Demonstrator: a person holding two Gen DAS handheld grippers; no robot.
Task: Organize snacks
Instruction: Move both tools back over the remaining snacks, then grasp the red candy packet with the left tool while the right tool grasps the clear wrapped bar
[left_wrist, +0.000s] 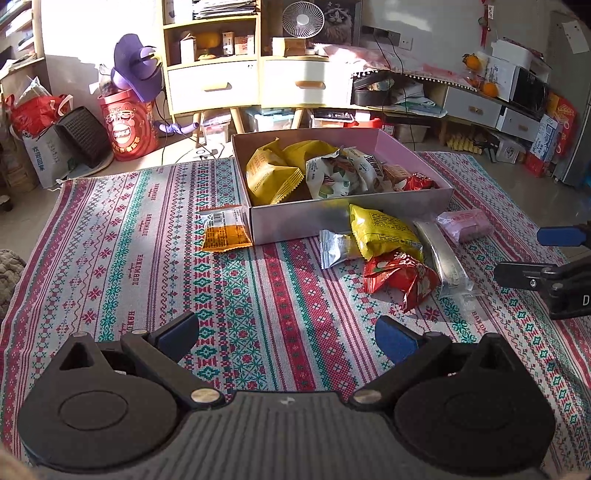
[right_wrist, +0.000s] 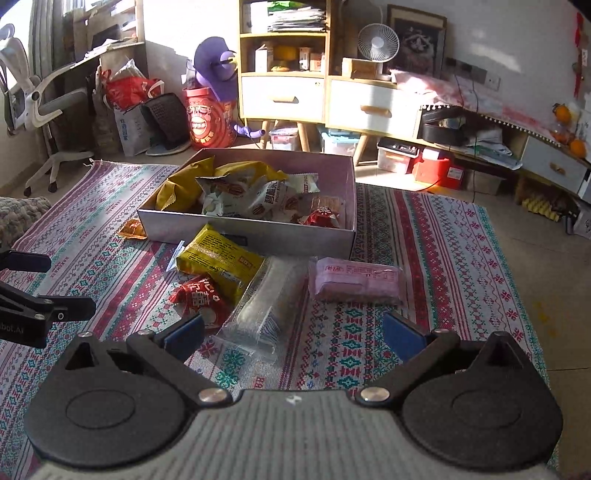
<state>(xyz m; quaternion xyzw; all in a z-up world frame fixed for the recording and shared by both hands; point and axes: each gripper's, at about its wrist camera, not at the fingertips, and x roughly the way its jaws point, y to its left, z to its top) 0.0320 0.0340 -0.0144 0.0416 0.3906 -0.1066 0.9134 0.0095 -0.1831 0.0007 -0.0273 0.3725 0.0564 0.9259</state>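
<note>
A pink cardboard box (left_wrist: 413, 147) (right_wrist: 347, 192) sits on a patterned cloth and holds several snack packets. Loose in front of it lie a yellow packet (left_wrist: 384, 230) (right_wrist: 218, 260), a red packet (left_wrist: 399, 277) (right_wrist: 201, 299), a clear long packet (left_wrist: 445, 258) (right_wrist: 264, 306), a pink packet (left_wrist: 463, 225) (right_wrist: 356, 280) and a small silver packet (left_wrist: 334, 249). An orange packet (left_wrist: 223, 234) (right_wrist: 132, 229) lies left of the box. My left gripper (left_wrist: 286, 338) is open over bare cloth. My right gripper (right_wrist: 293, 332) (left_wrist: 524, 254) is open, with the near end of the clear packet between its fingers, untouched.
The patterned cloth (left_wrist: 129, 240) (right_wrist: 424, 258) covers the floor area. Behind it stand wooden drawer cabinets (left_wrist: 258, 81) (right_wrist: 325, 99), a red bucket (left_wrist: 127, 125) (right_wrist: 207, 118), bags and storage boxes. An office chair (right_wrist: 33, 103) is at the far left.
</note>
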